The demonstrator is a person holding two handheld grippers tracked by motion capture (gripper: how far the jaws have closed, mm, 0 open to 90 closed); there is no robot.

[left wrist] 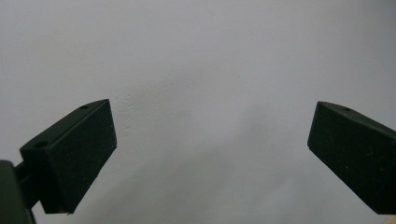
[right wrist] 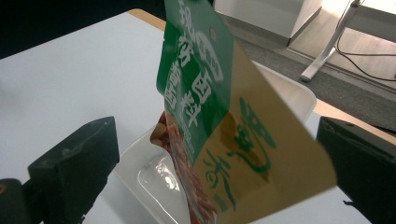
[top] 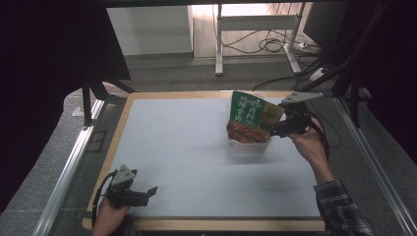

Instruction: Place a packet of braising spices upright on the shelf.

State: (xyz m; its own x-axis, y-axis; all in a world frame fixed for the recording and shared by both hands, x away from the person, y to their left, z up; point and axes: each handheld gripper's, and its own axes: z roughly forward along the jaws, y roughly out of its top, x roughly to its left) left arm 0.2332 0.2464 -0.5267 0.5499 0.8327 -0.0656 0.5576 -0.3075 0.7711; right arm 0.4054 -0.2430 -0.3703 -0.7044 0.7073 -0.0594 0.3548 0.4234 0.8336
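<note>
Right gripper [top: 273,131] jaws spread, green-and-tan printed snack pouch [right wrist: 210,121] standing between them, no contact visible | pouch upright in clear plastic tray [top: 248,146] at the pale table [top: 187,147] far right | left gripper [top: 147,191] jaws spread, empty, near-left edge

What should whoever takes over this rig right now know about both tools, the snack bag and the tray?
Left tool: open, holding nothing, low over the bare mat at the near left corner.
Right tool: jaws spread on either side of the green and tan snack bag, not clamped on it.
The bag stands tilted in the clear plastic tray at the far right.
Done: bag is in the tray.
Left, probably: check the bag stays put, then back the right tool away.
</note>
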